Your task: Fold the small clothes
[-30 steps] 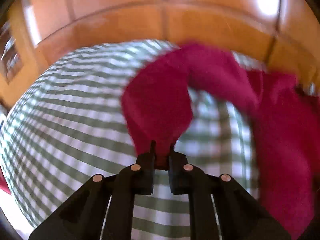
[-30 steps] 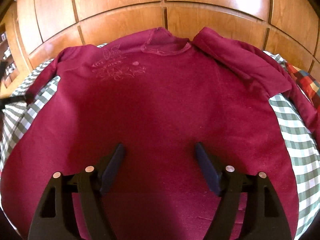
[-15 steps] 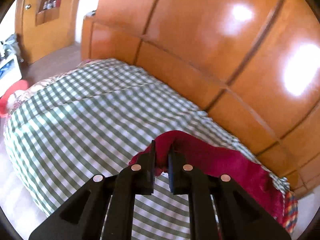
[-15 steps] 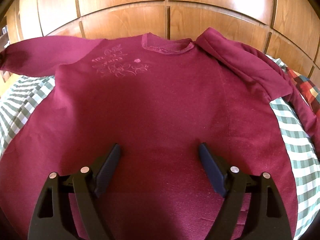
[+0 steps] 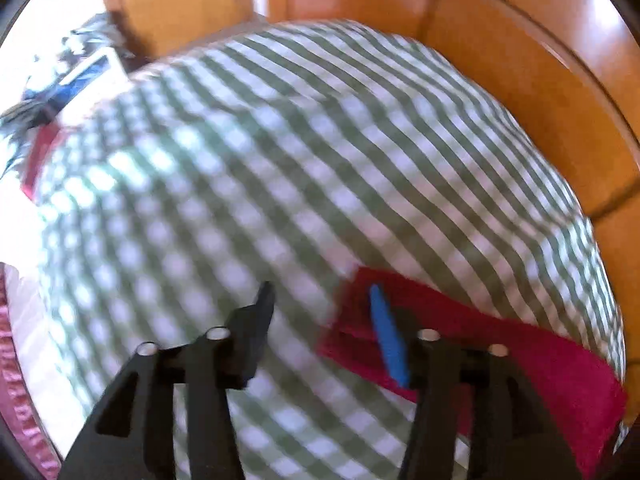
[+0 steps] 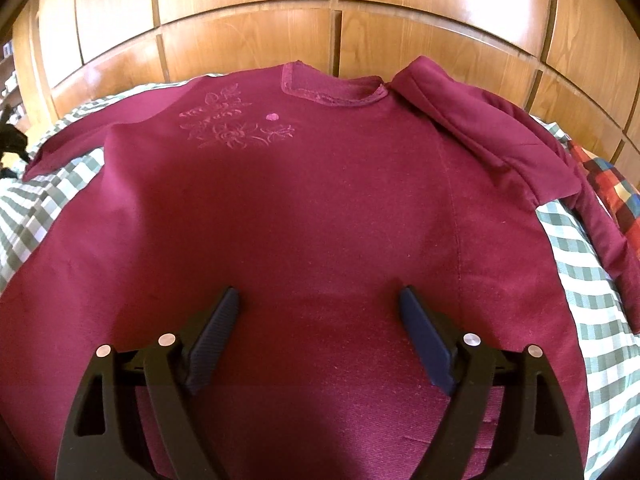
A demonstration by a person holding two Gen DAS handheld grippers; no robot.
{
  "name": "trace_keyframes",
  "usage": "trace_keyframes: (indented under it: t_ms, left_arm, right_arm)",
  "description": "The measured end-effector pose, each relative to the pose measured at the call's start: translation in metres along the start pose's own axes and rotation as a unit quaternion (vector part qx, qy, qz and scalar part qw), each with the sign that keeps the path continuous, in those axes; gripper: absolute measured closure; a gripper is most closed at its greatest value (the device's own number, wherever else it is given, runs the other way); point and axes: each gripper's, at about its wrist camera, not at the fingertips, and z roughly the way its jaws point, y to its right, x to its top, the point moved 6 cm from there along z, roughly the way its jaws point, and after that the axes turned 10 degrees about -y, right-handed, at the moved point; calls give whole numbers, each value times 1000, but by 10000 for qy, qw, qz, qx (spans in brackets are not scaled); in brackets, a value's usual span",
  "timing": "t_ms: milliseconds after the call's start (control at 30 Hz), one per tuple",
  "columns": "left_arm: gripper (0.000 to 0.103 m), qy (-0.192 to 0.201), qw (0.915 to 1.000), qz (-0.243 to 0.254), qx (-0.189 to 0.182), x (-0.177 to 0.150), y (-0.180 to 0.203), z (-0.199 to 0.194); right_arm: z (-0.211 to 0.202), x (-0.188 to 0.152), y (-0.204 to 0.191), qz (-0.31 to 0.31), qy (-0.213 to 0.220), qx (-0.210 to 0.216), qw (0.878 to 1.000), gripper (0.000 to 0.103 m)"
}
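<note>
A maroon sweatshirt (image 6: 320,200) lies flat, front up, on the green-and-white checked bedspread (image 6: 36,208), with its neckline at the far side. My right gripper (image 6: 319,294) hangs open over its lower middle, nothing between the pads. One sleeve (image 6: 500,136) lies folded at the right shoulder. The other sleeve (image 5: 500,344) lies stretched out on the bedspread (image 5: 280,160). My left gripper (image 5: 320,292) is above that sleeve's end, jaws opening. The cuff sits by the blue-padded right finger (image 5: 388,340), and no pad presses on it. This view is blurred.
Wooden panels (image 6: 340,20) rise behind the bed. A multicoloured checked cloth (image 6: 612,184) lies at the bed's right edge. In the left wrist view, cluttered items (image 5: 60,84) and a red object (image 5: 40,156) sit past the bed's far left side.
My left gripper swung the sleeve outward, away from the sweatshirt's body, then its jaws parted and let go; the sleeve now lies on the bedspread. The right gripper kept still, jaws slightly wider.
</note>
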Motion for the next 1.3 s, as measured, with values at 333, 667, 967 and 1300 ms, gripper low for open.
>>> trace_keyframes:
  t_ms: [333,667,967,1300]
  left_arm:
    - [58,1336,9887,569,-372,-38,-27,-74]
    - [53,206,9883,417,-1455,-62,4,-5]
    - [103,908,9808,178,-1716,-45,-8,-50]
    - [41,378,9719,-617,-2242,-61,-29,-15]
  right_arm:
    - [1,0,0,-5,1,-13,10000,20]
    - [2,1,-2,-42,-15,-99,9999,19]
    - [3,1,-1,-32,-41,-179,9998,15]
    - [3,1,-1,-20,-42,-156,9999,15]
